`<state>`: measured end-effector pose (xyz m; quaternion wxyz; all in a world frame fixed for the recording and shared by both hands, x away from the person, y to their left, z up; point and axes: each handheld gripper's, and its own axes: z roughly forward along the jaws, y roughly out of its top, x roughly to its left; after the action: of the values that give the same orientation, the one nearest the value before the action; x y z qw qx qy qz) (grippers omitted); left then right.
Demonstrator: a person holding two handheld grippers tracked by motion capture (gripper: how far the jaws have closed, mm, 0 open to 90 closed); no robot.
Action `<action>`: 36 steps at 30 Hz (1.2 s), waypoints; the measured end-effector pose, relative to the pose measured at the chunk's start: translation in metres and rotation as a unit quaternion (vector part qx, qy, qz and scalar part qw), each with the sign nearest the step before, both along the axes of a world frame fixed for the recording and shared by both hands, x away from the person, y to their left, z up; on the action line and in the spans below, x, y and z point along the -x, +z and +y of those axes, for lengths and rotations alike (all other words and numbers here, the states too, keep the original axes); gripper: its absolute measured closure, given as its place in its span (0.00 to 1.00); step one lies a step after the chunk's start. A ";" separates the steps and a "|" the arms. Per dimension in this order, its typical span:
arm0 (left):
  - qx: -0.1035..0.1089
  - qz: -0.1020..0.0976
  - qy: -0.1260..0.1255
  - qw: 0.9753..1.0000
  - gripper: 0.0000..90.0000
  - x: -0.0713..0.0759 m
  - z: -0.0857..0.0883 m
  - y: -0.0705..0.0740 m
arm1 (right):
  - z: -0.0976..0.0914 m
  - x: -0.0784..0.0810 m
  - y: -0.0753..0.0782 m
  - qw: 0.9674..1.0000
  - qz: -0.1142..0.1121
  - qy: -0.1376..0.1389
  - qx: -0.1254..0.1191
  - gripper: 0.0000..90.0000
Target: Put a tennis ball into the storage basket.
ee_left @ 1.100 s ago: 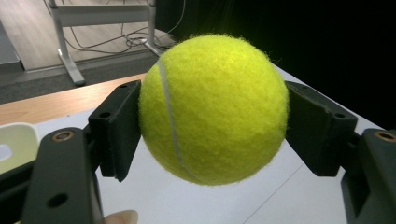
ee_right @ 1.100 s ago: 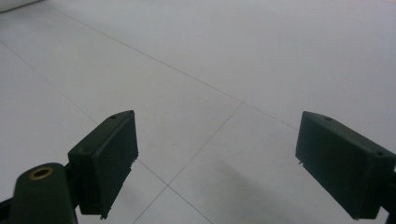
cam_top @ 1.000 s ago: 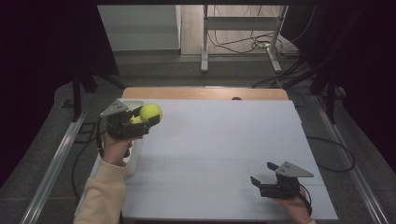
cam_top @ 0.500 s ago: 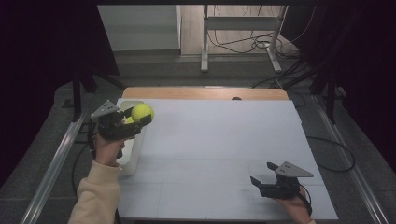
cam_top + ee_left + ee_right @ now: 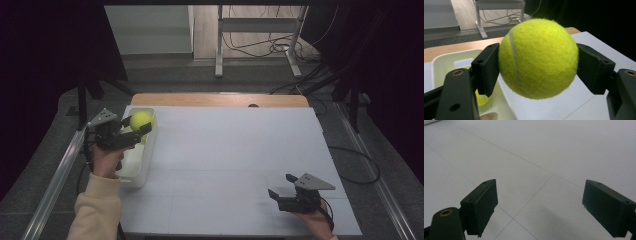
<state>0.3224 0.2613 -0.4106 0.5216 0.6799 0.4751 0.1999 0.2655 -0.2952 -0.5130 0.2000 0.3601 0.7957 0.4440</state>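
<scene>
One tennis ball (image 5: 538, 58) gripped; seam near-vertical; apparently above white bin (image 5: 145, 167).

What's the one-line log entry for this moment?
left gripper: shut on tennis ball | ball: over white bin | right gripper: open, nothing held, over table

I see a bright yellow-green tennis ball (image 5: 538, 58) with a pale curved seam, clamped between my black left tongs (image 5: 537, 65), and a second patch of the same yellow lies inside the cream-white tray (image 5: 141, 170). My right tongs (image 5: 540, 207) are black too, with a brass-coloured rivet and a grey plate on top. The table (image 5: 240, 160) is covered in white crossed by thin grey lines, with a tan wooden strip at its far edge, and my sleeve (image 5: 97, 210) is pale cream.
</scene>
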 end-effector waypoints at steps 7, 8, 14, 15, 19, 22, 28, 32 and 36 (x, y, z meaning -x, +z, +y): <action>-0.005 0.013 0.017 1.000 0.29 -0.001 0.012 -0.006 | 0.000 -0.001 0.000 1.000 0.000 -0.001 0.001 0.15; -0.006 0.016 0.019 1.000 0.29 -0.001 0.014 -0.007 | 0.000 0.000 0.000 1.000 0.000 -0.001 0.001 0.15; -0.013 0.026 0.027 0.999 0.29 -0.002 0.019 -0.013 | 0.000 -0.001 0.000 1.000 0.000 -0.001 0.001 0.15; -0.015 0.027 0.027 0.999 0.29 -0.002 0.019 -0.013 | 0.000 -0.001 0.000 1.000 0.000 -0.001 0.001 0.15; -0.021 0.031 0.033 0.999 0.29 -0.003 0.022 -0.014 | 0.000 -0.001 0.000 1.000 0.000 -0.001 0.001 0.15; -0.024 0.034 0.035 0.999 0.29 -0.003 0.024 -0.016 | 0.000 -0.001 0.000 1.000 0.000 -0.001 0.001 0.15; -0.035 0.046 0.040 0.998 0.29 -0.004 0.027 -0.021 | 0.000 -0.001 0.000 1.000 0.000 -0.001 0.002 0.15; -0.043 0.053 0.043 0.997 0.29 -0.005 0.027 -0.023 | 0.000 -0.001 0.000 1.000 0.000 -0.001 0.002 0.15; -0.054 0.063 0.043 0.996 0.29 -0.006 0.027 -0.027 | 0.000 -0.001 0.000 1.000 0.000 -0.001 0.002 0.15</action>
<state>0.3285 0.2887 -0.4371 0.4442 0.6969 0.5247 0.2042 0.2661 -0.2953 -0.5135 0.2010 0.3605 0.7964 0.4419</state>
